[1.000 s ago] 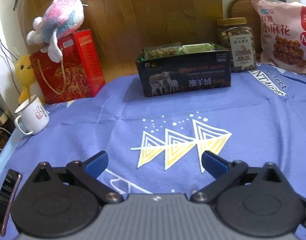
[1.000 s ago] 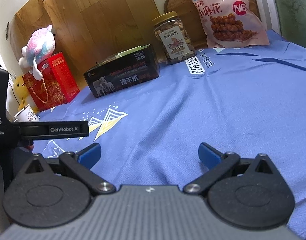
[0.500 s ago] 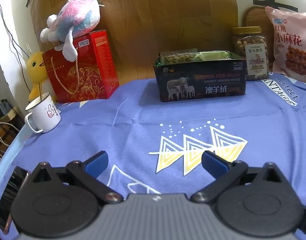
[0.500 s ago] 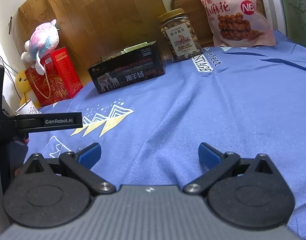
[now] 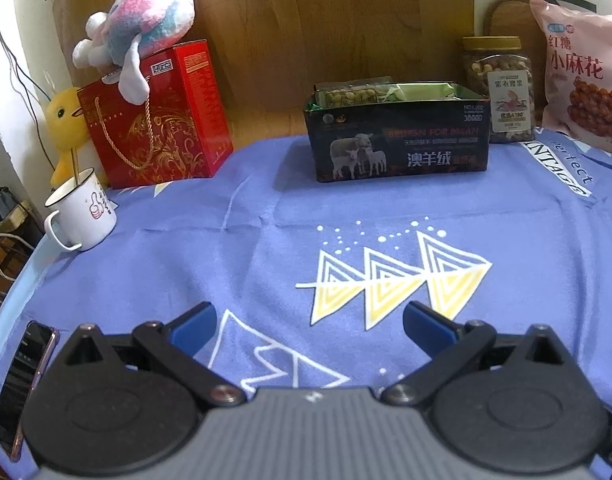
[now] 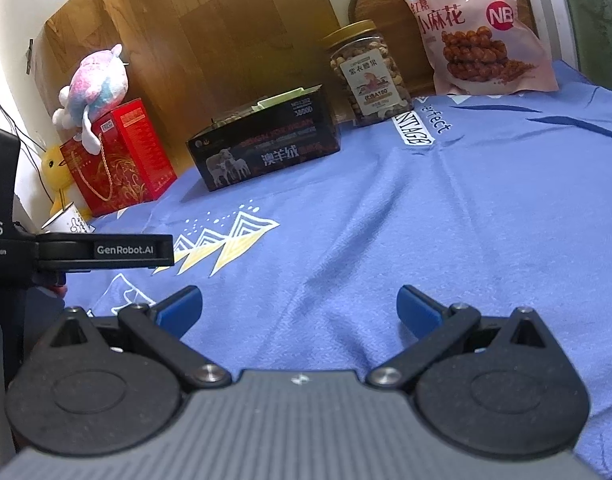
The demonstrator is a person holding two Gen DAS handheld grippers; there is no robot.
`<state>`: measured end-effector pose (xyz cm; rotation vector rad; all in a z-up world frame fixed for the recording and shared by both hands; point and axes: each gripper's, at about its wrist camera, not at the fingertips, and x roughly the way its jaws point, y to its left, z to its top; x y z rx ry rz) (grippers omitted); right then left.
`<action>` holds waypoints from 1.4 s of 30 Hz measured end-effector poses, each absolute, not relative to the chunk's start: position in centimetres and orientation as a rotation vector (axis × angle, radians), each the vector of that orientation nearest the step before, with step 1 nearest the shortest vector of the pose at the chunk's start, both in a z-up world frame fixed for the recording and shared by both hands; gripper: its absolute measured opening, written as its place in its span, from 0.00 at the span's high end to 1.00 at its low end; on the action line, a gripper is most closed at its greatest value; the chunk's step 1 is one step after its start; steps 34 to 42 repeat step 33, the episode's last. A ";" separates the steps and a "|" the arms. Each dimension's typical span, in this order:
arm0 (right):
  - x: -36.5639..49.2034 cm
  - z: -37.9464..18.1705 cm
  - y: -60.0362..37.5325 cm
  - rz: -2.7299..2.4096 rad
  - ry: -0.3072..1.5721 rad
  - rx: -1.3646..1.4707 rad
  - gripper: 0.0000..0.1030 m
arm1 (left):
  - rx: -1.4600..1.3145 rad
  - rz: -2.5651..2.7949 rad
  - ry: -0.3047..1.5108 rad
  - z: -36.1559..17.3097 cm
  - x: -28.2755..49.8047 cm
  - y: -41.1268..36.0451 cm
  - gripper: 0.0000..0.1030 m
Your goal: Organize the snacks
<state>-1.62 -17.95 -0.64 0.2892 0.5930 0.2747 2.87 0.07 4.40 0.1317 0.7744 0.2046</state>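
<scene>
Left wrist view: left gripper spread wide, empty, low over the blue cloth. Snack packets sit in the dark box at the back; nut jar just right of it, pink bag beyond.

Right wrist view: right gripper also wide apart, empty. Jar and bag well ahead.

Risk: the leaning bag may topple if nudged; the smooth jar could slip from a shallow pinch.
</scene>
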 end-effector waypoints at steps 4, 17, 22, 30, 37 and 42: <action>-1.7 -0.6 -18.0 0.275 0.588 0.295 0.00 | 0.134 0.214 0.769 4.6 3.0 0.2 0.00; -1.9 -0.5 -18.1 0.277 0.574 0.300 0.00 | 0.137 0.184 0.773 4.8 2.8 -0.5 0.00; -1.8 -0.5 -18.2 0.276 0.572 0.305 0.00 | 0.124 0.165 0.782 4.8 2.7 -0.6 0.00; -1.9 -0.5 -18.2 0.277 0.571 0.303 0.00 | 0.147 0.161 0.741 4.9 2.3 -0.9 0.00; -1.9 -0.5 -18.2 0.276 0.570 0.303 0.00 | 0.134 0.145 0.740 5.1 2.3 -0.8 0.00; -1.9 -0.5 -18.2 0.276 0.570 0.303 0.00 | 0.134 0.145 0.740 5.1 2.3 -0.8 0.00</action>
